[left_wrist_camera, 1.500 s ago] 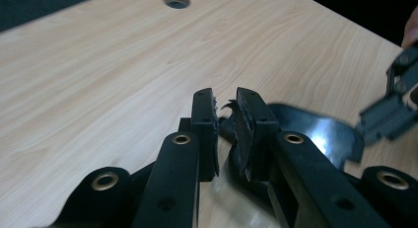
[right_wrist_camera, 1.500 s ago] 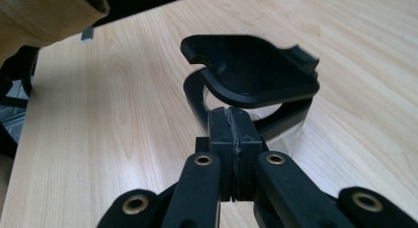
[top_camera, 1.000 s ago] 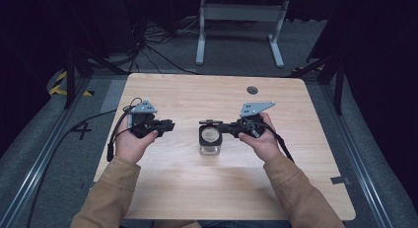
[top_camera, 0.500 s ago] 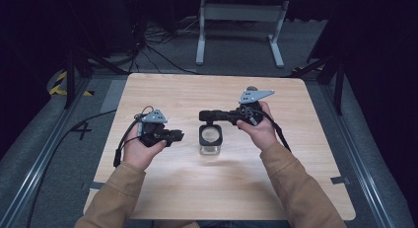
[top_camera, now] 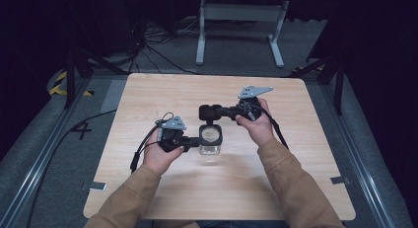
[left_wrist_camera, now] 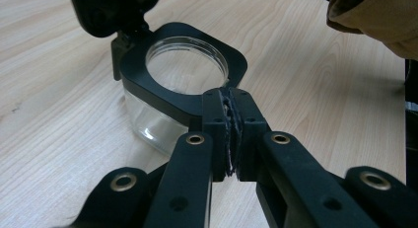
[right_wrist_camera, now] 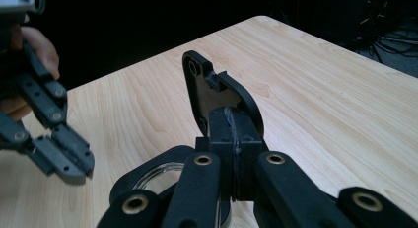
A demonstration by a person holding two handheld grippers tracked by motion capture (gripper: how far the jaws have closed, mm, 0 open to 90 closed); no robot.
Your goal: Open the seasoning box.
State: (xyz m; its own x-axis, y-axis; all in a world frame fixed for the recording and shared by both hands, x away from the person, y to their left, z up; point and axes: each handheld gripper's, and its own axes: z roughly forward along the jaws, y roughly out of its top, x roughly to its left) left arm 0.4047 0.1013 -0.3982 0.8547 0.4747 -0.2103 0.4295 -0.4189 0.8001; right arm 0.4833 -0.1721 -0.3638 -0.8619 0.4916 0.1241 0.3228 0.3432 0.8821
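Note:
A clear jar (top_camera: 211, 148) with a black square collar (left_wrist_camera: 148, 85) stands in the middle of the table. Its hinged black lid (top_camera: 209, 111) is swung up and open, and my right gripper (top_camera: 217, 112) is shut on the lid's edge from the right. In the right gripper view the lid (right_wrist_camera: 207, 85) stands upright just past the right gripper's (right_wrist_camera: 235, 120) tips. My left gripper (top_camera: 195, 140) comes in from the left, shut, with its tips (left_wrist_camera: 227, 95) against the collar's near corner and nothing between the pads. The left gripper (right_wrist_camera: 74, 172) also shows blurred beside the jar's rim (right_wrist_camera: 157, 174).
The light wooden table (top_camera: 148, 99) has bare wood all around the jar. A metal stand (top_camera: 239, 20) and cables lie on the dark floor beyond the far edge. Both sleeves (top_camera: 291, 183) reach in from the near edge.
My left gripper moved right and nearer, from well left of the jar up to its collar. My right gripper rose slightly with the lid, then stayed.

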